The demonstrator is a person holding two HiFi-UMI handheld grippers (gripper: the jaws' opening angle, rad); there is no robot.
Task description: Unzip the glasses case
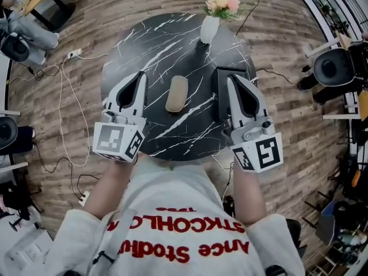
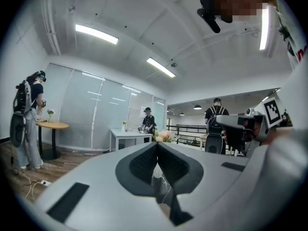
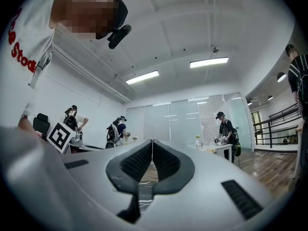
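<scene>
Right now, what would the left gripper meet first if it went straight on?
Probably the pink flowers in the white vase at the black marble table's far edge, though depth is unclear; the tan oval glasses case lies aside.

The glasses case (image 1: 176, 94) lies mid-tabletop (image 1: 161, 45) between the left gripper (image 1: 140, 77) and right gripper (image 1: 232, 80), a vase (image 1: 209, 29) behind.

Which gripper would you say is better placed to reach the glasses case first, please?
Left, by a small margin. In the head view the left gripper sits closer beside the glasses case than the right gripper. Both have their jaws shut and empty, so either must open first.
</scene>
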